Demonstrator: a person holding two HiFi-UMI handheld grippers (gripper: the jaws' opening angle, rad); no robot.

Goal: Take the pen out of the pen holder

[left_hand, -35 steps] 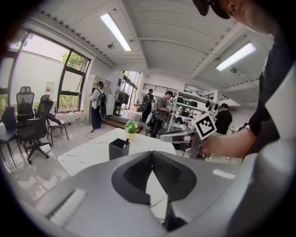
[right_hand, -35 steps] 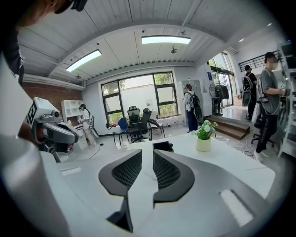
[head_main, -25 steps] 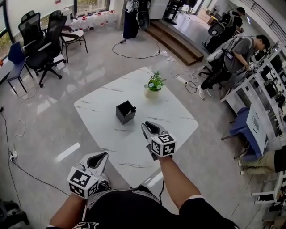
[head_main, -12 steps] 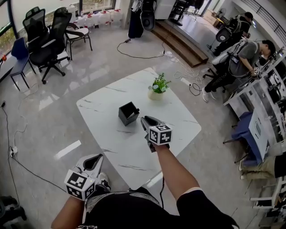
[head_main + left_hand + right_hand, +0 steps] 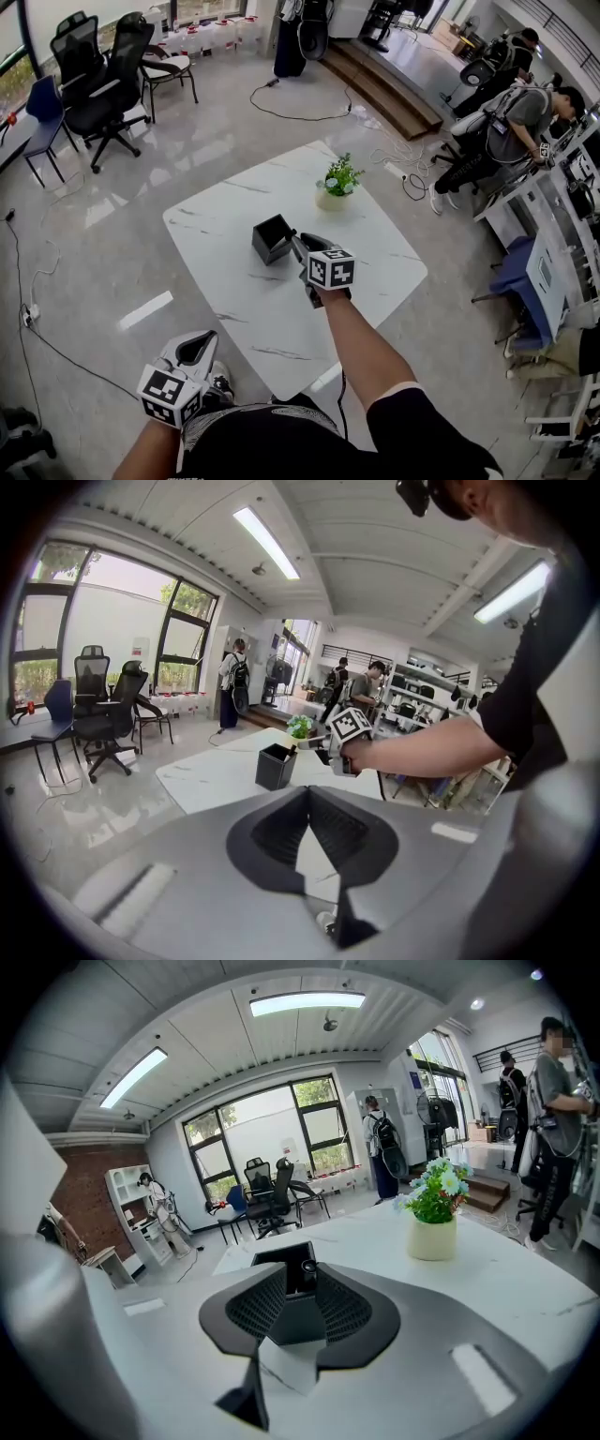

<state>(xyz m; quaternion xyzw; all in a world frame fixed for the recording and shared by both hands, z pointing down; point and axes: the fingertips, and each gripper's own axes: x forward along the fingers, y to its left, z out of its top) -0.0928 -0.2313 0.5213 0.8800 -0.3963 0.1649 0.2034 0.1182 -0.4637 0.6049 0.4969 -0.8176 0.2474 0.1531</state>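
A black square pen holder stands near the middle of the white marble table. My right gripper reaches over the holder's right side. In the right gripper view its jaws stand a little open, and the dark top of the pen shows between the tips, with the holder just behind. The left gripper view shows the holder and the right gripper from afar. My left gripper hangs low beside my body, off the table, its tips together and nothing between them.
A small potted plant in a cream pot stands on the table behind and to the right of the holder. Office chairs stand at the far left, steps at the back. People work at desks on the right.
My right gripper has moved forward across the table to the pen holder, and its tips now stand at the pen. The left gripper has stayed low by my body.
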